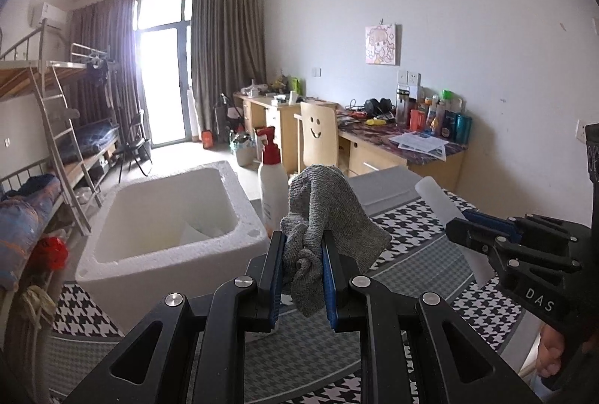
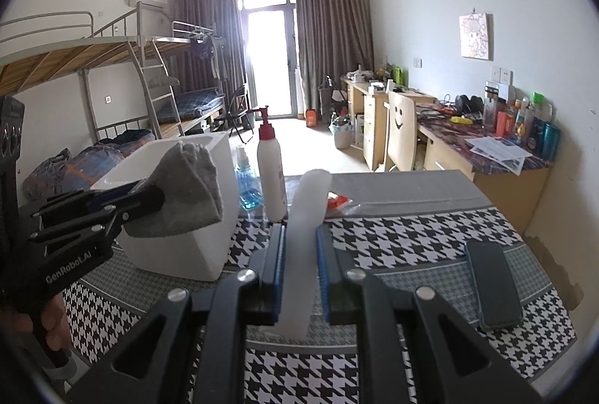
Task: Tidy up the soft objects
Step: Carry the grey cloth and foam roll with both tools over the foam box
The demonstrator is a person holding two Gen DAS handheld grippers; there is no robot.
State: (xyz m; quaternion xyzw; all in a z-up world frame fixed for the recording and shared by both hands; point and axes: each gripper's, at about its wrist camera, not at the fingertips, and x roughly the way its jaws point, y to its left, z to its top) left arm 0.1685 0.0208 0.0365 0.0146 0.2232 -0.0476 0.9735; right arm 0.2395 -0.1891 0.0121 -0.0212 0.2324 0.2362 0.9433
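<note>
My left gripper (image 1: 303, 256) is shut on a grey knitted cloth (image 1: 329, 213), which it holds above the table just right of the white foam box (image 1: 164, 217). In the right wrist view the cloth (image 2: 187, 190) hangs in front of the box (image 2: 221, 217), held by the left gripper (image 2: 149, 198). My right gripper (image 2: 299, 247) is shut on a white translucent foam strip (image 2: 305, 235), held above the houndstooth tablecloth (image 2: 393, 239). In the left wrist view the right gripper (image 1: 460, 228) holds the strip (image 1: 441, 205) at the right.
A white pump bottle (image 1: 272, 190) stands behind the box; it also shows in the right wrist view (image 2: 271, 176) next to a blue spray bottle (image 2: 247, 187). A dark phone (image 2: 492, 288) lies at the right of the table. A red packet (image 2: 337, 200) lies behind the strip.
</note>
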